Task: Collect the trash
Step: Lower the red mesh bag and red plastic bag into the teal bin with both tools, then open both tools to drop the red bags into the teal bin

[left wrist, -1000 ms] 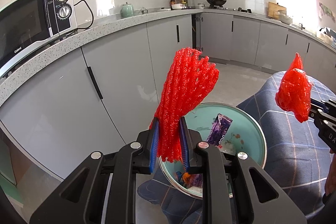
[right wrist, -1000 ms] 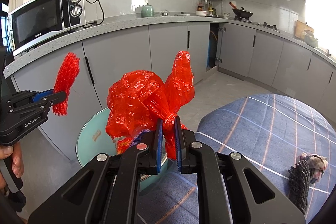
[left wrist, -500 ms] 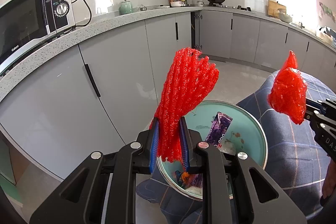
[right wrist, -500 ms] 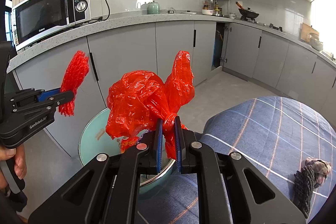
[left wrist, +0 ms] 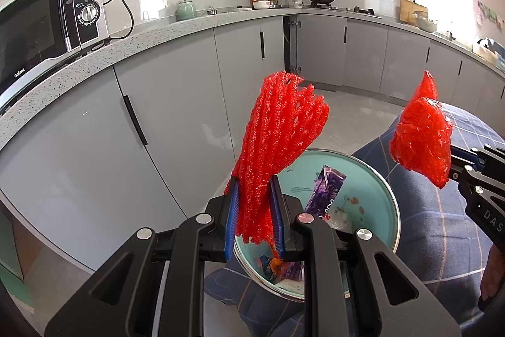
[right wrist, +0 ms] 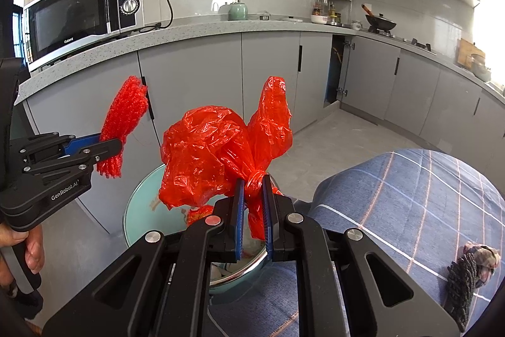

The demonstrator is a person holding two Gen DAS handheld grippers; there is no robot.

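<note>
A red foam fruit net [left wrist: 277, 147] stands upright in the left gripper [left wrist: 255, 218], whose blue-padded jaws are clenched on its lower end, so that the frayed top fans out above the fingers. The right wrist view shows the same net from the side, sticking up from the jaws. A crumpled red plastic bag [right wrist: 221, 157] is pinched at its knotted neck by the right gripper [right wrist: 252, 210], jaws closed tight on the twist; the bulk of the bag bulges up and to the left of the fingers, with one loose tail rising above the knot.

Directly below and just ahead of both grippers sits a round teal trash bin [left wrist: 391, 210] with a metal rim. It holds a purple snack wrapper [left wrist: 325, 191] leaning against the inner wall, with some white scraps beside it and an orange bit lower down. Neither red item touches the bin.

The bin stands against the edge of a blue plaid tablecloth [right wrist: 410, 210], which spreads to the right of the right gripper. On the cloth, far right of that gripper, lies a dark knitted bundle [right wrist: 467, 277].

Beyond the bin run grey kitchen cabinets [left wrist: 176, 103] under a speckled countertop [right wrist: 189, 33]; a microwave [right wrist: 85, 15] is up and to the left of the grippers.
</note>
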